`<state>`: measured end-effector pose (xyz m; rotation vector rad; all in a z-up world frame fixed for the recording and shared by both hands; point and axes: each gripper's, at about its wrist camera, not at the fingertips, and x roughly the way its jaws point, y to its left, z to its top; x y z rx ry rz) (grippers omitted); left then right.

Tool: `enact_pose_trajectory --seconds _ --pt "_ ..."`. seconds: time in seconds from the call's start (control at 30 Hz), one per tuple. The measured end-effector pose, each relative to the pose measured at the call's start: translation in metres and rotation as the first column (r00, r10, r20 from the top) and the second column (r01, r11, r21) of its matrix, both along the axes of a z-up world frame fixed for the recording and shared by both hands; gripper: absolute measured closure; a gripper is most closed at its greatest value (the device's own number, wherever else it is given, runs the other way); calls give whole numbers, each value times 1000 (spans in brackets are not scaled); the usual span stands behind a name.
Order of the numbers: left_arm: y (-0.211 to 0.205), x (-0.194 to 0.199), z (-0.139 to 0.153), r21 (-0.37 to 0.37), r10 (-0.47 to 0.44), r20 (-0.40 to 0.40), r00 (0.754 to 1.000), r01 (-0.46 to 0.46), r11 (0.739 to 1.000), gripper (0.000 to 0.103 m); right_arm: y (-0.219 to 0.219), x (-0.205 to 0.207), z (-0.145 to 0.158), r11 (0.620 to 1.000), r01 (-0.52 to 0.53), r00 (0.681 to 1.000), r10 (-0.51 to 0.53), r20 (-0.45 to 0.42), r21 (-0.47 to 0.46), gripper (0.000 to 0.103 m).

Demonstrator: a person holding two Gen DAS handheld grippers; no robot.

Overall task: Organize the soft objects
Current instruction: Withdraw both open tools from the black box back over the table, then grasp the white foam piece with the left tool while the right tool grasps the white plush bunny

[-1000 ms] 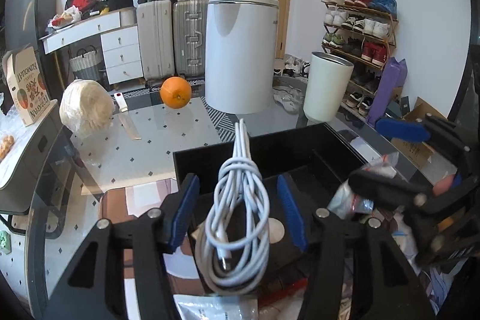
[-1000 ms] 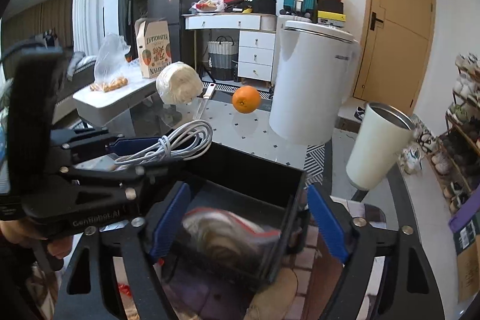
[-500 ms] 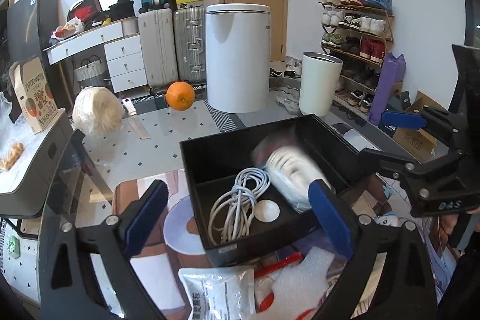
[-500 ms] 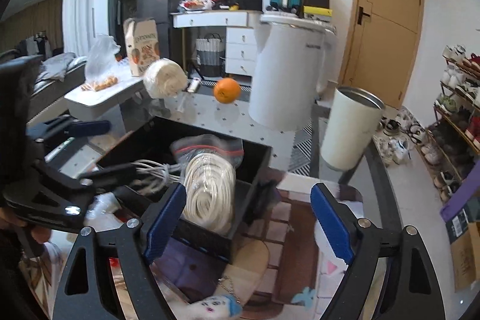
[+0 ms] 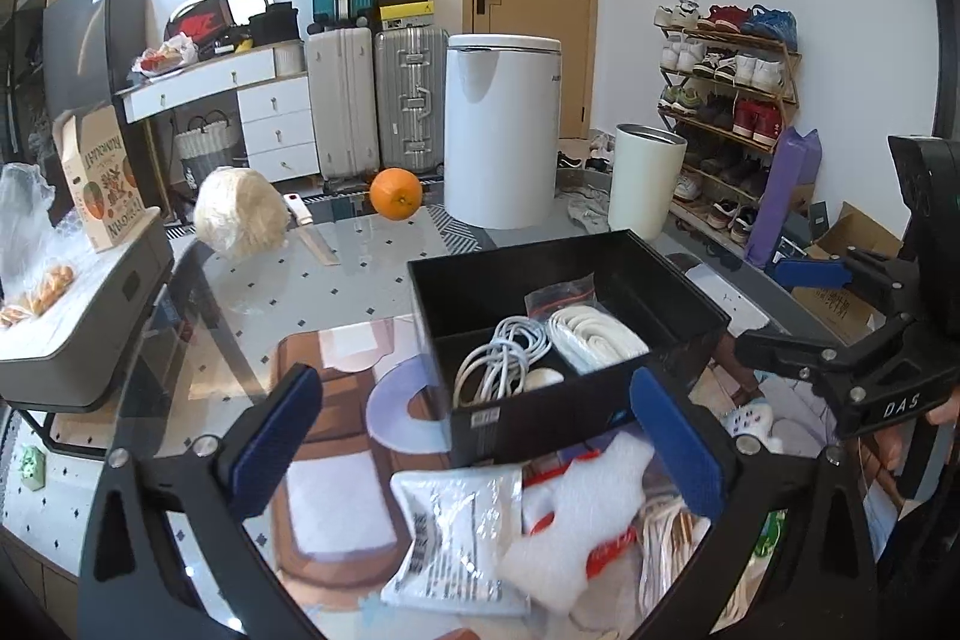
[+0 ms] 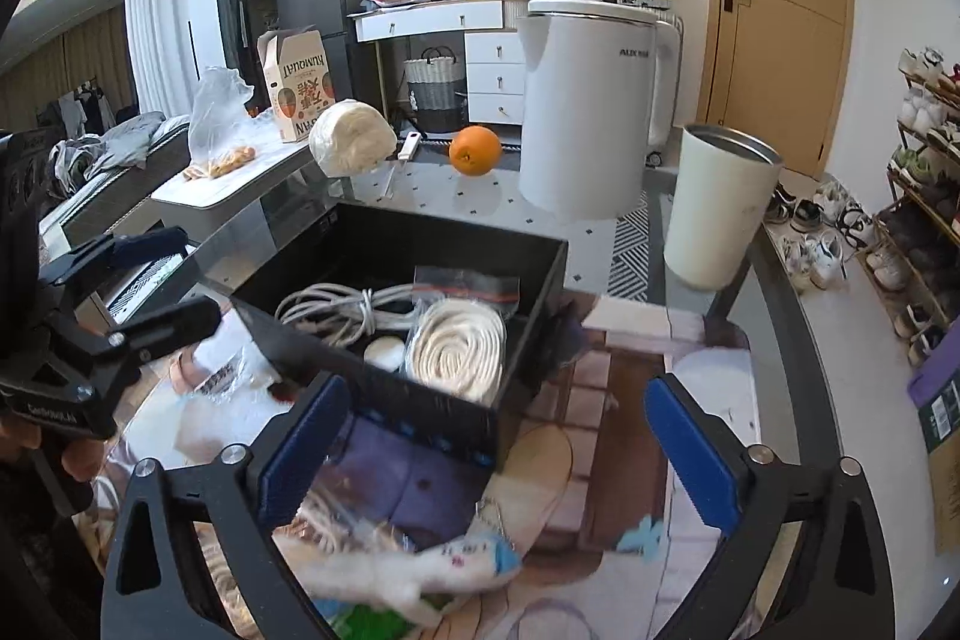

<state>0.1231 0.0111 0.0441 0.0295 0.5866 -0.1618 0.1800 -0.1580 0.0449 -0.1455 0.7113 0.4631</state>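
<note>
A black divided box (image 5: 660,274) (image 6: 420,400) stands on the glass table. Its left compartment holds a coiled white cable (image 5: 501,361) (image 6: 336,307). Its right compartment holds a bagged coil of white rope (image 5: 591,334) (image 6: 459,349). My left gripper (image 5: 480,442) is open and empty, held above a white packet (image 5: 456,538) and white foam piece (image 5: 576,508) in front of the box. My right gripper (image 6: 498,454) is open and empty, near the box's front right corner, over soft white items (image 6: 384,574).
On the table's far side are an orange (image 5: 395,194), a bagged white bundle (image 5: 240,214), a knife (image 5: 309,235), a tall white bin (image 5: 501,130) and a cream cylinder (image 5: 645,181). A grey side table (image 5: 84,316) stands at the left.
My left gripper let go of the white cable into the box, opened wide and drew back. The bagged rope came to lie in the right compartment. My right gripper also drew back.
</note>
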Motion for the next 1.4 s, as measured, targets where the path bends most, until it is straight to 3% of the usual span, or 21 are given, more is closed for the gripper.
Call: enact_pose_trajectory --seconds 0.6,1.07,1.4 --pt "-17 -41 -20 40 14 -56 998 -12 999 0 -13 -57 -8 1000 -28 997 28 -67 7 1" --pt "-24 -38 -31 85 -8 -93 996 16 996 0 -11 -60 -34 999 -22 979 28 -201 34 1" --pt "-18 -34 -37 88 7 -122 993 4 996 0 4 -50 -50 995 -63 959 83 -269 83 1"
